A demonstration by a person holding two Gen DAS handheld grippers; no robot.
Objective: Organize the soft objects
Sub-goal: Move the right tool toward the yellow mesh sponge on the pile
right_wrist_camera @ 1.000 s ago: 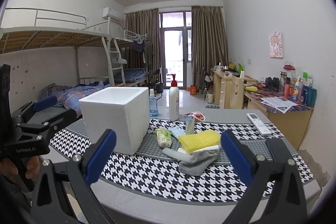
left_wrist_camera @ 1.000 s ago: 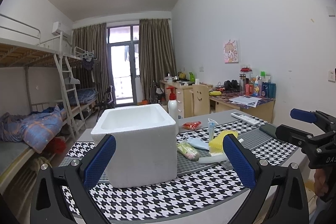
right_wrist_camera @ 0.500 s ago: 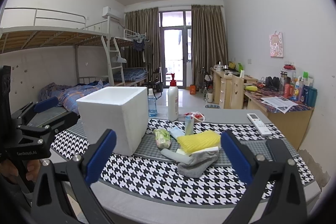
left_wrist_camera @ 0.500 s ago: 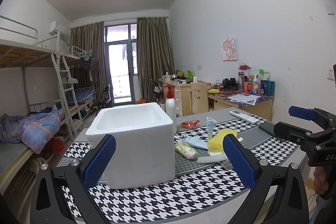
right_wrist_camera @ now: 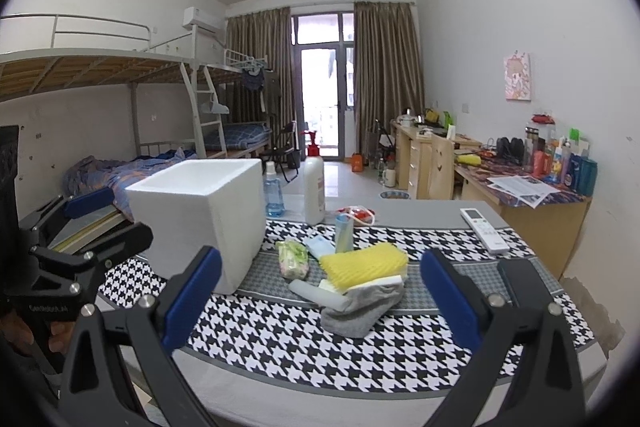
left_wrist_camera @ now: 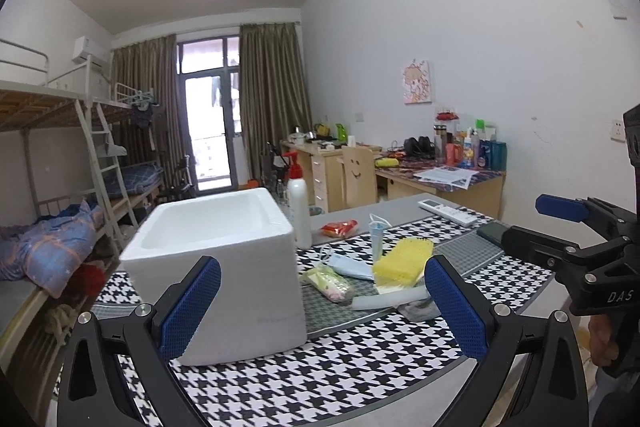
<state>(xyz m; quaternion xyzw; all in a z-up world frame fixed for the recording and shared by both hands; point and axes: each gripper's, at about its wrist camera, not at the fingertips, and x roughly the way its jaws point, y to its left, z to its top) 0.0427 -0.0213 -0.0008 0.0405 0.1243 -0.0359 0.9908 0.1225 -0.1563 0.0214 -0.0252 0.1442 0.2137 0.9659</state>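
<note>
Left wrist view: the left gripper (left_wrist_camera: 322,301) hangs level off the table's near edge, jaws spread and empty. The open white foam box (left_wrist_camera: 224,259) stands toward the left end of the houndstooth-clothed table (left_wrist_camera: 320,379); a straight, high approach should clear its rim. Right wrist view: the right gripper (right_wrist_camera: 318,297), jaws likewise spread and empty, faces the grey sock (right_wrist_camera: 360,311) and yellow ribbed sponge (right_wrist_camera: 364,263) heaped mid-table. Judgement: pinch the sock's folded bulk first.
</note>
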